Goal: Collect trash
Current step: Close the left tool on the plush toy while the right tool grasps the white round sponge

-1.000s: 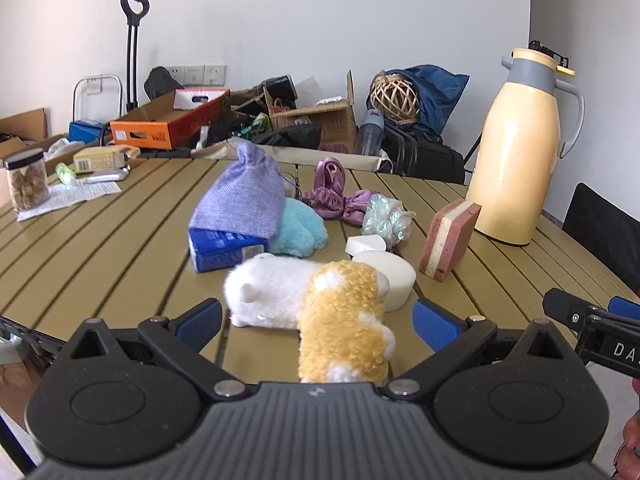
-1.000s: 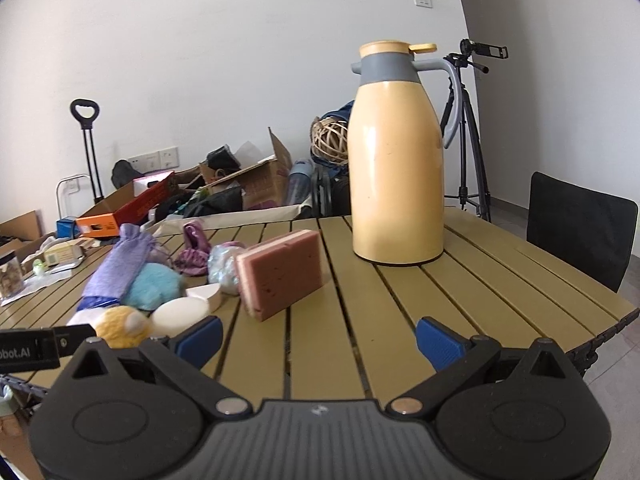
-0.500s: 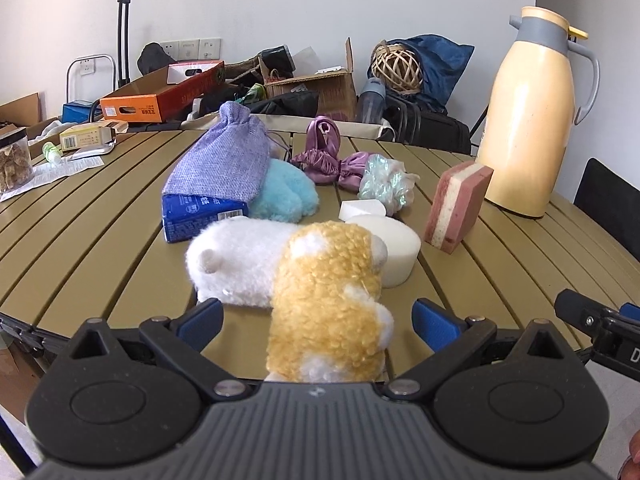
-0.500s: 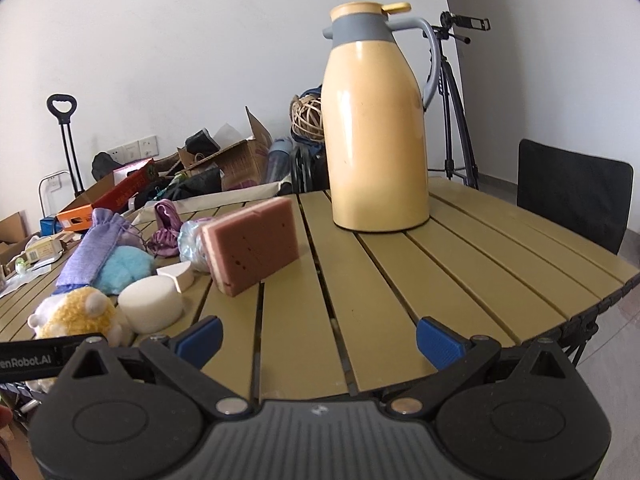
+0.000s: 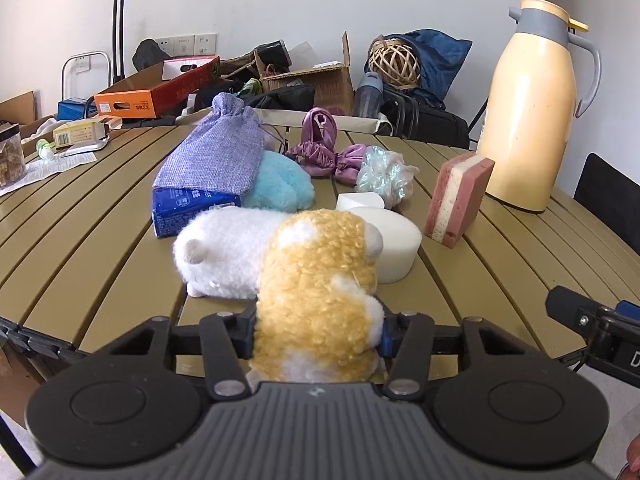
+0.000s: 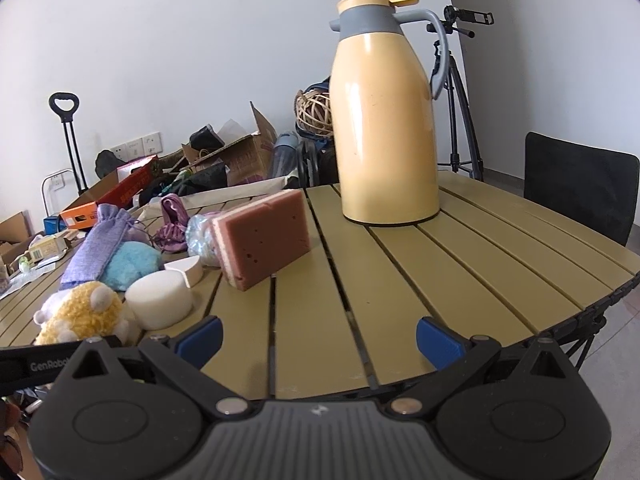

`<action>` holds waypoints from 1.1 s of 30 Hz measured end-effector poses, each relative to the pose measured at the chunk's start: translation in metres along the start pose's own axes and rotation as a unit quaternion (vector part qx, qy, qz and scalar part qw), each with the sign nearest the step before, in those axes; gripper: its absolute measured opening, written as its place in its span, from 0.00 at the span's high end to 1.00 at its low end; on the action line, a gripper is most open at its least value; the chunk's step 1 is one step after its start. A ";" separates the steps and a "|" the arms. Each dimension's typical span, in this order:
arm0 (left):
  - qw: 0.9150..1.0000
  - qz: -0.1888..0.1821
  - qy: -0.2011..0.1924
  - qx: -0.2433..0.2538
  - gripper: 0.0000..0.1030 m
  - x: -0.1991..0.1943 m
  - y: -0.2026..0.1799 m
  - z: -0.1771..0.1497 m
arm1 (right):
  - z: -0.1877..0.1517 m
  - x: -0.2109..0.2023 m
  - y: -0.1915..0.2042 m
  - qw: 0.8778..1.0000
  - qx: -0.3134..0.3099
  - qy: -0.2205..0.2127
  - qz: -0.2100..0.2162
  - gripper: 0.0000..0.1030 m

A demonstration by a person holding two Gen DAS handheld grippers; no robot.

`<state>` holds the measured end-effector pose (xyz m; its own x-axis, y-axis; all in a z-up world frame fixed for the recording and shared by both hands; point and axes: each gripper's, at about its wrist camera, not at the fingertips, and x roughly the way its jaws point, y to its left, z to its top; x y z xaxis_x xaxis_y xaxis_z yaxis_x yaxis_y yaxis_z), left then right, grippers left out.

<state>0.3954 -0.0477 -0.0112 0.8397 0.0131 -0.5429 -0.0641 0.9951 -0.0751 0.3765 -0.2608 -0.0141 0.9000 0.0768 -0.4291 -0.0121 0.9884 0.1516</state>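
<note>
Fuzzy yellow plush toy [image 5: 320,292] at near edge of slatted table [image 6: 400,272], touching white plush [image 5: 224,252]; pinched at its rear by left gripper [image 5: 318,332]. Probably light, soft, compressible; best squeezed mid-body. Right gripper [image 6: 318,338] spread, empty.

The curly yellow-and-white plush toy [image 5: 320,292] has a rough, woolly pile; the white plush toy [image 5: 224,256] beside it is softer and fluffier. The olive slatted desk [image 6: 440,280] looks smooth and matt. The tall cream thermos jug [image 6: 384,120] has a glossy shell with a matt grey plastic collar. The pink-and-cream sponge block [image 6: 264,236] is porous and pitted. The lilac drawstring pouch [image 5: 216,156] is coarse woven cloth.
</note>
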 end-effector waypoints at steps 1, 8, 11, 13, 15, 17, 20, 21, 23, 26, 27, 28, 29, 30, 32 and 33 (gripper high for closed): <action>1.000 -0.002 -0.002 -0.001 0.50 -0.001 0.001 0.000 | 0.000 0.000 0.002 1.000 -0.001 0.000 0.002 0.00; 1.000 0.003 -0.026 -0.006 0.50 -0.015 0.017 0.007 | 0.005 0.006 0.025 1.000 -0.002 -0.005 0.017 0.00; 0.999 0.014 -0.040 -0.012 0.50 -0.020 0.030 0.012 | 0.007 0.010 0.041 1.000 -0.012 -0.011 0.023 0.00; 0.998 0.024 -0.046 -0.017 0.50 -0.023 0.042 0.014 | 0.009 0.014 0.055 0.999 -0.028 -0.020 0.026 0.00; 0.998 0.035 -0.050 -0.023 0.50 -0.024 0.055 0.017 | 0.011 0.019 0.070 0.998 -0.046 -0.027 0.028 0.00; 0.997 0.044 -0.052 -0.032 0.50 -0.026 0.068 0.019 | 0.011 0.024 0.084 0.997 -0.060 -0.033 0.032 0.00; 0.996 0.057 -0.055 -0.041 0.50 -0.029 0.087 0.020 | 0.013 0.036 0.104 0.997 -0.065 -0.027 0.039 0.00; 0.996 0.062 -0.056 -0.043 0.50 -0.030 0.093 0.020 | 0.014 0.041 0.109 0.997 -0.062 -0.022 0.043 0.01; 0.995 0.071 -0.056 -0.048 0.50 -0.032 0.106 0.020 | 0.015 0.050 0.118 0.997 -0.055 -0.016 0.045 0.01; 0.993 0.084 -0.055 -0.056 0.50 -0.034 0.125 0.019 | 0.016 0.061 0.128 0.998 -0.052 -0.011 0.036 0.02; 0.993 0.088 -0.055 -0.059 0.50 -0.035 0.131 0.019 | 0.016 0.066 0.130 0.998 -0.049 -0.008 0.034 0.03; 0.992 0.091 -0.054 -0.063 0.50 -0.035 0.136 0.019 | 0.015 0.070 0.131 0.998 -0.046 -0.004 0.032 0.04; 0.992 0.094 -0.053 -0.065 0.50 -0.036 0.141 0.019 | 0.015 0.074 0.132 0.999 -0.044 -0.001 0.029 0.05; 0.992 0.096 -0.054 -0.067 0.50 -0.036 0.146 0.020 | 0.015 0.077 0.133 0.999 -0.043 0.003 0.025 0.06; 0.991 0.099 -0.055 -0.071 0.50 -0.037 0.151 0.020 | 0.016 0.082 0.135 0.999 -0.044 0.006 0.015 0.07; 0.991 0.101 -0.056 -0.072 0.50 -0.038 0.154 0.021 | 0.016 0.085 0.135 0.999 -0.043 0.008 0.012 0.09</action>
<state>0.3650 0.1067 0.0153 0.8558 0.2285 -0.4641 -0.3054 0.9473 -0.0969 0.4580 -0.1234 -0.0161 0.8920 0.1013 -0.4406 -0.0710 0.9939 0.0849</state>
